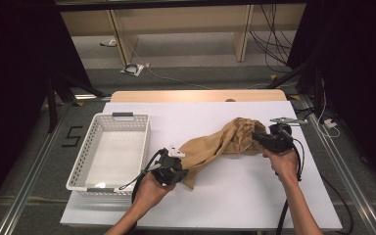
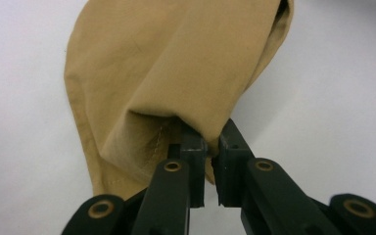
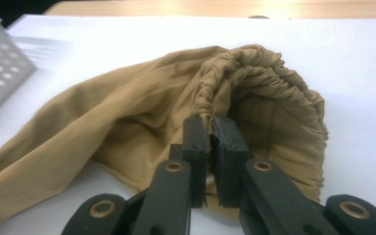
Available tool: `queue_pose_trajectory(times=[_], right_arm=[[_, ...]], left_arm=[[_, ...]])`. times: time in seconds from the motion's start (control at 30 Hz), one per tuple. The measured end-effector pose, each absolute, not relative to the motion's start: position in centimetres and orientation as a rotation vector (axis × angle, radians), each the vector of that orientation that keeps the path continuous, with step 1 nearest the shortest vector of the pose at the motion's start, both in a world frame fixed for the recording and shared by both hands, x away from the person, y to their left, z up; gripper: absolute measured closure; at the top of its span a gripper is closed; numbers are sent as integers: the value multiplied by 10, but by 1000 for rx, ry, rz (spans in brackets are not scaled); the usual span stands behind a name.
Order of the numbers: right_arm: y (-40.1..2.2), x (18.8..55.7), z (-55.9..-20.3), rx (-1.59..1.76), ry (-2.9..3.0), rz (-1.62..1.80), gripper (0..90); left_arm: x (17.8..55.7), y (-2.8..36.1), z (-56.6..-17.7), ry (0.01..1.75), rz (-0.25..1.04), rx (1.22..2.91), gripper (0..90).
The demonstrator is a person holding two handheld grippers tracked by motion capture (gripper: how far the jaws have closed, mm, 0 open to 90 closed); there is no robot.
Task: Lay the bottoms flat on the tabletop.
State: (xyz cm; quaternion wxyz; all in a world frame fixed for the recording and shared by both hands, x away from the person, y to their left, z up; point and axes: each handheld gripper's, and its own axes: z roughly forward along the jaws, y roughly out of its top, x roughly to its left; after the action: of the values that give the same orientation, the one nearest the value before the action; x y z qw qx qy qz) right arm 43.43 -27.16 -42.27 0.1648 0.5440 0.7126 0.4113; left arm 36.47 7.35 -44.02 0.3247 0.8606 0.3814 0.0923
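1. Garment: 1 tan cloth piece with a gathered elastic band at one end, probably trousers or a skirt. It lies on the white table, right of centre, partly lifted and bunched between the 2 grippers.
2. Left gripper: held in the person's left hand near the front of the table. Its jaws are pressed nearly together and pinch a hemmed edge of the cloth; in the left gripper view the fabric drapes up and away from the pads.
3. Right gripper: held in the right hand at the right side of the table. Its jaws are pressed together on the gathered band, at the rim of the open end.
4. Basket: 1 white perforated basket with grey handles, on the left side of the table, just beside the left gripper. Nothing lies in it.
5. Done so far, by my reading: both ends of the garment are gripped, and it is strung loosely between the 2 hands, creased and not yet flat.
6. Left to do, by my reading: the cloth is neither spread nor folded, and it is not in the basket. Whether it is meant to be folded first or placed straight in the basket, I cannot tell.
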Motion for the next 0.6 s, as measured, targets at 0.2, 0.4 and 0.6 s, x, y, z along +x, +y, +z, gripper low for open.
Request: queue_pose_trajectory(times=[0.2, 0.4, 0.6], right_arm=[[-275, 442, -435, 1574, 2038, 1092, 853], [-277, 439, -436, 1576, 2047, 1082, 802], [-277, 428, -430, 1548, 2075, 1062, 597]], left_arm=[[364, 71, -447, 1001, 276, 2287, 836], [365, 71, -451, 1004, 273, 2287, 833], [363, 73, -448, 995, 261, 2275, 821]])
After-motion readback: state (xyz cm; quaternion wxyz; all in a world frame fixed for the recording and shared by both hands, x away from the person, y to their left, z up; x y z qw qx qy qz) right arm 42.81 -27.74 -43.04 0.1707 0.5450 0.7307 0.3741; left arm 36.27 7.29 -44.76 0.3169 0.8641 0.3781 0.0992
